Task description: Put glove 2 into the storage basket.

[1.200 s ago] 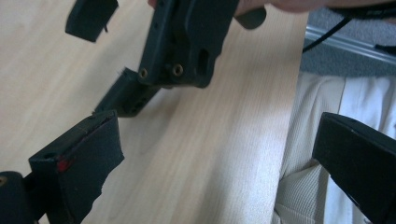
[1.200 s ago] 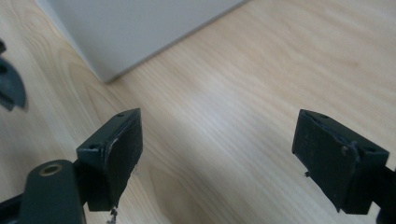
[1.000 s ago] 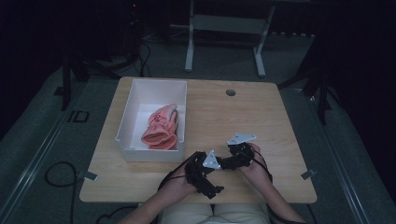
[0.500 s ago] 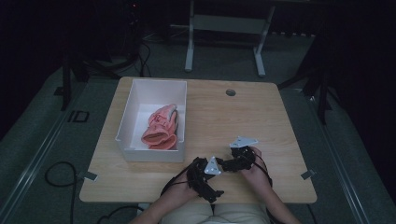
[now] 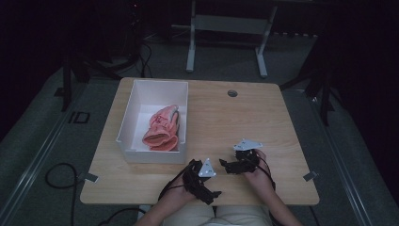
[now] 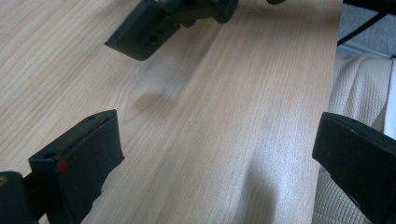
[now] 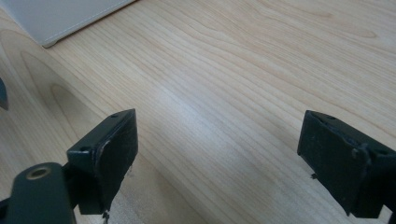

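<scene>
Left of both tools (image 5: 221,176), pink cloth (image 5: 162,129), boxed.

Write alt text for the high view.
A person's left hand-held gripper and right hand-held gripper rest at the near edge of a wooden table. A white bin at the left holds a pink glove.

The desk (image 5: 263,117) is a rectangular slab of light wood grain with rounded corners, standing on grey carpet floor (image 5: 56,141). A white open box (image 5: 126,123) rests directly on it, ahead of and to the left of both pairs of jaws, near the left edge. A small round grey grommet (image 5: 232,93) sits in the surface far ahead of the jaws, close to the far edge. Bare wood lies between each pair of jaws; a corner of the box (image 7: 60,21) appears beyond the right pair.
</scene>
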Available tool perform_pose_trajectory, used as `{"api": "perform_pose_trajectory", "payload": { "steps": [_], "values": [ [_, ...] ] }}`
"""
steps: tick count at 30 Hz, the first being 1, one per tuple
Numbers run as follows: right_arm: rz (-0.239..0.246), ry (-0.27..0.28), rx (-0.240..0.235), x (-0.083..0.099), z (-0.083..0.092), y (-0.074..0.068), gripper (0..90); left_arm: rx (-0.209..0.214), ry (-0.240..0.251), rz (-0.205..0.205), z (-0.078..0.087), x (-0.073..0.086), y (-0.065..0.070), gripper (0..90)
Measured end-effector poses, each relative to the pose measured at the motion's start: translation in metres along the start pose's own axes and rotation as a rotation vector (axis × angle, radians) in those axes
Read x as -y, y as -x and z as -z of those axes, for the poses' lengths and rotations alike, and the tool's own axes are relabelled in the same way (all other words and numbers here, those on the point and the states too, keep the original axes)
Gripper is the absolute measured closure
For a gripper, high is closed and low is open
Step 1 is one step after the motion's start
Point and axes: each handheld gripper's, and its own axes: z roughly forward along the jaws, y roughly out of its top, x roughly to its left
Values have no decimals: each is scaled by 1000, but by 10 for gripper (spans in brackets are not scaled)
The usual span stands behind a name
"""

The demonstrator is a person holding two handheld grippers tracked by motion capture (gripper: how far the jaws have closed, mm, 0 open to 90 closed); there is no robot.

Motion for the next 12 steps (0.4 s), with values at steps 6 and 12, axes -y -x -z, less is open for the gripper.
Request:
{"api": "perform_pose_trajectory", "payload": {
  "steps": [6, 12],
  "values": [
    [9, 2, -11, 3, -2, -1, 121, -1, -8, -31, -5, 2, 5, 12],
    [15, -1, -11, 6, -4, 0, 121, 4, -28, -35, -8, 3, 6, 12]
  ]
}}
